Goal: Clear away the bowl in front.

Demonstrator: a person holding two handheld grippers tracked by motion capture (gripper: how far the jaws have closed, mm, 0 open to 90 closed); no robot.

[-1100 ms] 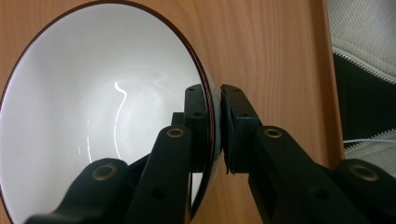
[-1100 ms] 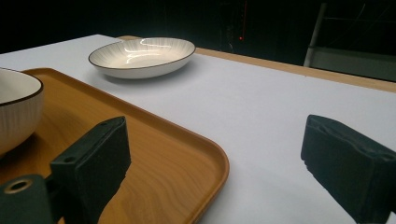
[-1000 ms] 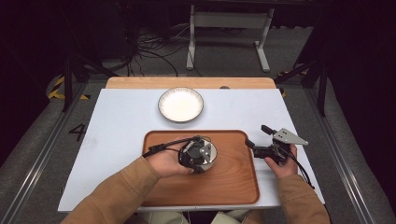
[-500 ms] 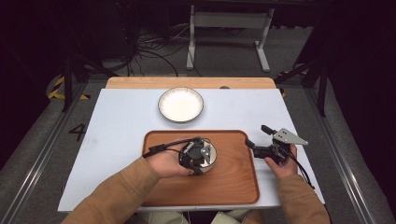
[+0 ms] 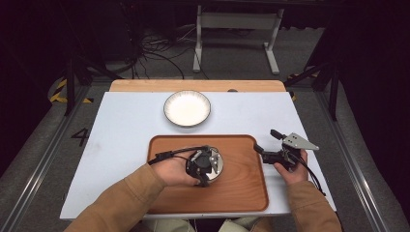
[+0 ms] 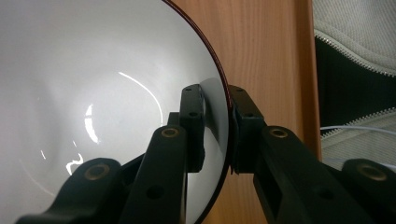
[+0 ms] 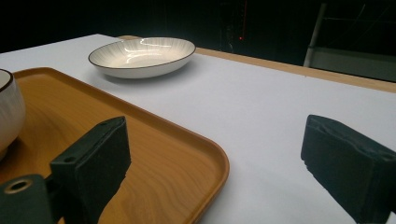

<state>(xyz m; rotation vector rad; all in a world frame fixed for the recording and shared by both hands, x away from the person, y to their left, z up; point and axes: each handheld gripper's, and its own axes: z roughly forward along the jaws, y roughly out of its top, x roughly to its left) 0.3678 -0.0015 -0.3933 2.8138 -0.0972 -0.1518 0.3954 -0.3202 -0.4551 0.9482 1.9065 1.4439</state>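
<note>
- The left hand-held gripper (image 5: 205,166) sits at the centre of the high view, on the bowl (image 5: 216,163) that stands on the tray (image 5: 241,193).
- In the left gripper view its jaws pinch the bowl's (image 6: 93,93) rim, one inside the white wall and one outside, so it is clenched on the bowl.
- Against the pictures from a second and half a second ago, almost nothing has changed: the bowl is at the same spot on the tray, and both hands are where they were.
- My reading: the grasp is settled and the lift has not begun; the bowl's base seems to rest on the wood.
- The right hand-held gripper (image 5: 271,144) hangs at the tray's right edge in the high view, jaws spread wide and holding nothing; in its own view one jaw is over the tray's (image 7: 154,154) corner, the other over the bare tabletop (image 7: 261,116).
- A plate (image 5: 187,108) lies on the tabletop (image 5: 121,125) in the upper middle of the high view, well apart from the tray; it is untouched.
</note>
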